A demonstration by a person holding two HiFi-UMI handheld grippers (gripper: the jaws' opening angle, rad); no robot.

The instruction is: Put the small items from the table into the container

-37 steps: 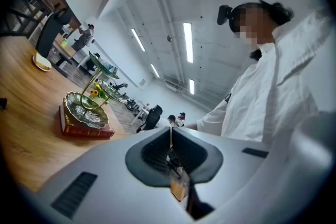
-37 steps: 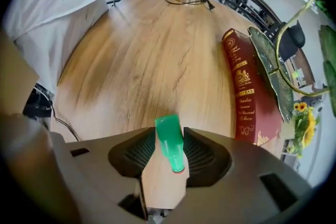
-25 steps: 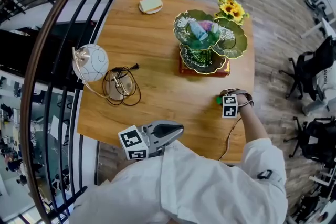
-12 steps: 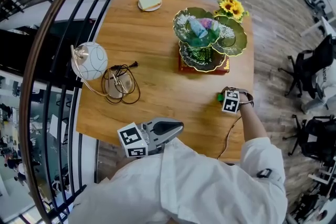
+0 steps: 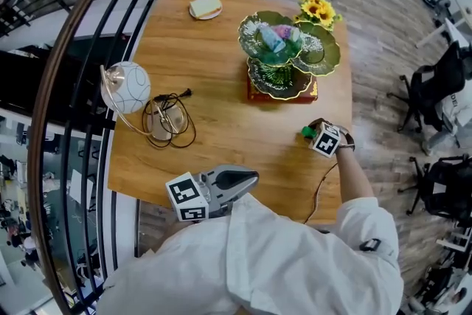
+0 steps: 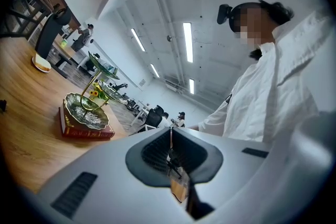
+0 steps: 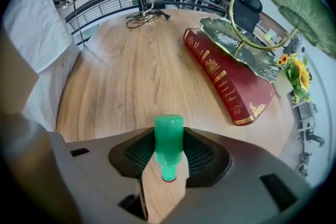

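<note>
Wooden table (image 5: 214, 55) under you: your right gripper (image 7: 169, 165) grips the green bottle (image 7: 169, 136) near the red book (image 7: 231, 81). Lift it clear, carry it level to the leaf dish (image 5: 284, 48). Left gripper (image 6: 170, 150) is closed, empty.

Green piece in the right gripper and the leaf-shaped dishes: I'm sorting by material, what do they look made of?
Green piece: likely plastic, uniform slightly translucent colour, smooth moulded shape. Leaf-shaped dishes: possibly glazed ceramic or enamelled metal, glossy green with gold rims.
</note>
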